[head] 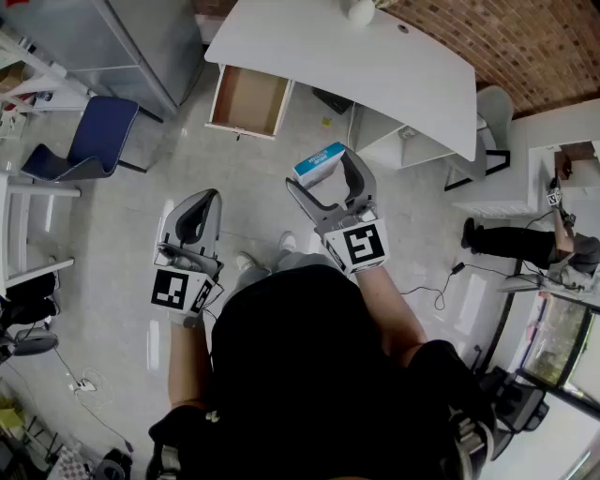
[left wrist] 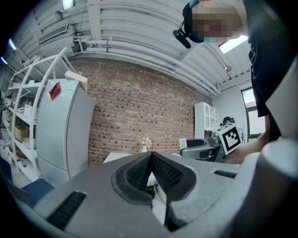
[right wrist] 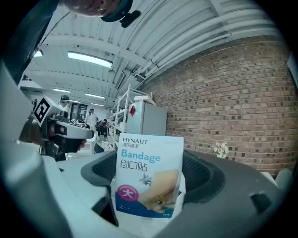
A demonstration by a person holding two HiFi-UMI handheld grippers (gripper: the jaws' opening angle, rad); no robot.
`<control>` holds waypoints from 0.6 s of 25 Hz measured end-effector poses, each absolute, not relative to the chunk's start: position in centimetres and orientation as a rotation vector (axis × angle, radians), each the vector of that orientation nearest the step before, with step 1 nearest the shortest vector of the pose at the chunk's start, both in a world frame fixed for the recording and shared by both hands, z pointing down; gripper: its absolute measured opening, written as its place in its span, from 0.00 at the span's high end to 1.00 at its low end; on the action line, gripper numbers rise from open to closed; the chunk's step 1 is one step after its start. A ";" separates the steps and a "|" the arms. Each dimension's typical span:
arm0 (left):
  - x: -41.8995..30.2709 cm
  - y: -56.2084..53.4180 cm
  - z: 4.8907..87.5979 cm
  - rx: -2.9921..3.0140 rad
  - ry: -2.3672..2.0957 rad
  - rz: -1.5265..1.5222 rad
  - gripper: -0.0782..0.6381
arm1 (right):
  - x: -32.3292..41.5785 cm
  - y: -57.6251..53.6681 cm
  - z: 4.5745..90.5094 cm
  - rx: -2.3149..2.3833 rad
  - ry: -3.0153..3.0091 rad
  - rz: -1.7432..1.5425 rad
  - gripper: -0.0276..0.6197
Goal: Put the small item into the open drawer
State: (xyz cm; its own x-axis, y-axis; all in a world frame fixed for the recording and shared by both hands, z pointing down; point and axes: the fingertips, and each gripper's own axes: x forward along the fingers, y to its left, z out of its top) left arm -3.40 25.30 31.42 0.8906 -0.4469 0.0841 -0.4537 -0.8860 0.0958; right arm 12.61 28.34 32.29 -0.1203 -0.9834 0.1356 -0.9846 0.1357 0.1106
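Observation:
A white-and-blue bandage box (head: 317,161) (right wrist: 148,158) stands upright between the jaws of my right gripper (head: 322,174) (right wrist: 150,171), which is shut on it and holds it in the air above the floor. The open wooden drawer (head: 248,100) hangs out from under the white table (head: 394,70), ahead and to the left of the box. Lower left, my left gripper (head: 201,199) (left wrist: 151,157) is shut with nothing in it. In the left gripper view the right gripper (left wrist: 205,149) and its box (left wrist: 182,142) show at the right.
A blue chair (head: 94,136) and a grey fridge (head: 122,37) stand left of the drawer. On the table's far edge sits a small white vase (head: 361,11). White shelving (head: 19,234) lines the left side. A cable (head: 436,291) lies on the tiled floor at right.

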 end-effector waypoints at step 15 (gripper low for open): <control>2.0 25.1 32.5 2.900 -0.799 0.152 0.89 | 18.5 28.4 32.7 1.970 -2.313 0.057 0.27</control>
